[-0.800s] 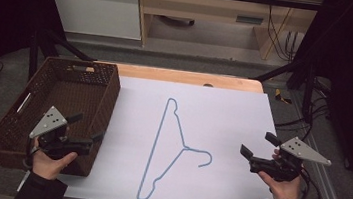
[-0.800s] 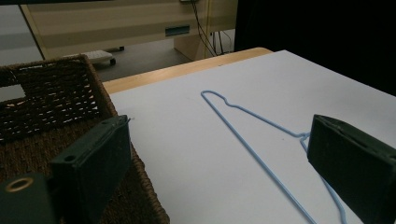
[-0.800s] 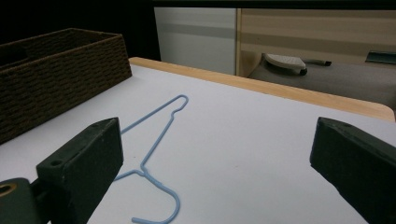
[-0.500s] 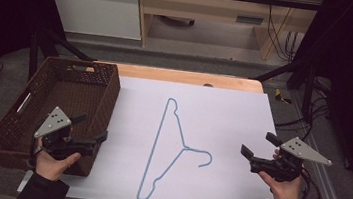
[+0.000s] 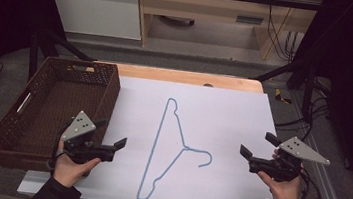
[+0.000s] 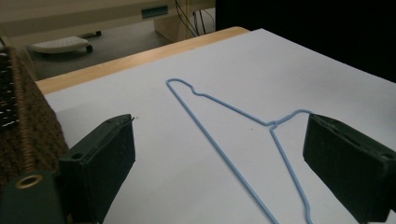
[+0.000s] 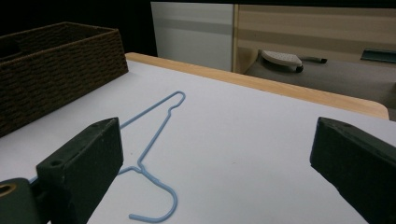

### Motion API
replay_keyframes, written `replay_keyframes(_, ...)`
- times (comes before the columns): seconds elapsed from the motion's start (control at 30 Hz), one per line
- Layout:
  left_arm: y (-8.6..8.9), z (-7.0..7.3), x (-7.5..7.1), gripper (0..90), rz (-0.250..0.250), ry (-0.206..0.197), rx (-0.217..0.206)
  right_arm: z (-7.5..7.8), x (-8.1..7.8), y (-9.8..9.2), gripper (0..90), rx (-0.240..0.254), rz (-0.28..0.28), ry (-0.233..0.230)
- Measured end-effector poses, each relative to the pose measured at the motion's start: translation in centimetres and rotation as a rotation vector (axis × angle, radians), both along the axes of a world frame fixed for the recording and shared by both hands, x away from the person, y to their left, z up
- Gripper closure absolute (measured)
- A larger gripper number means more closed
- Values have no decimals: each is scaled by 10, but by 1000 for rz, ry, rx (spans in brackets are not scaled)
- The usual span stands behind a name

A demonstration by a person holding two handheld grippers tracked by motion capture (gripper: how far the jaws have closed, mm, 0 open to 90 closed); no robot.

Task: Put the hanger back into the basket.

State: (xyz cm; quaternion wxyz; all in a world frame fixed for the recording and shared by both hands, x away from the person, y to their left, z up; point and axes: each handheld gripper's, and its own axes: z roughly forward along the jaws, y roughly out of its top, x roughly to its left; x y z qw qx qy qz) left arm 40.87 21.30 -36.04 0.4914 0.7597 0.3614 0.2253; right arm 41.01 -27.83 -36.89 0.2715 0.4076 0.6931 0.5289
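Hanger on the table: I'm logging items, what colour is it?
Light blue wire hanger; clearest in the left gripper view.

Wicker basket (image 5: 53,105) along table's left

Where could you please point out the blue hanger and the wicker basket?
blue hanger (image 5: 156,142), high view, on its long straight bar.
wicker basket (image 5: 111,92), high view, on its right wall.

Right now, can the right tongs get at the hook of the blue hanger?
Probably yes. The right tongs are open and face the hanger, whose hook lies flat on the white table, with nothing between them.
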Motion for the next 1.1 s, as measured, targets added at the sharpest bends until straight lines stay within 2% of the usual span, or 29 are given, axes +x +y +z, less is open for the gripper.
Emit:
replay_keyframes(0.53,-64,-16,10,102,-111,85,101,-2,0,5,29,-3,13,12)
replay_keyframes(0.63,-76,-22,13,110,-133,100,132,-2,0,5,29,0,12,15)
replay_keyframes(0.73,-89,-28,16,137,-149,107,145,-2,0,5,29,0,11,18)
replay_keyframes(0.87,-107,-37,19,142,-183,135,177,-2,0,5,30,2,10,18)
replay_keyframes(1.1,-133,-54,27,172,-202,186,225,-2,1,5,30,0,8,20)
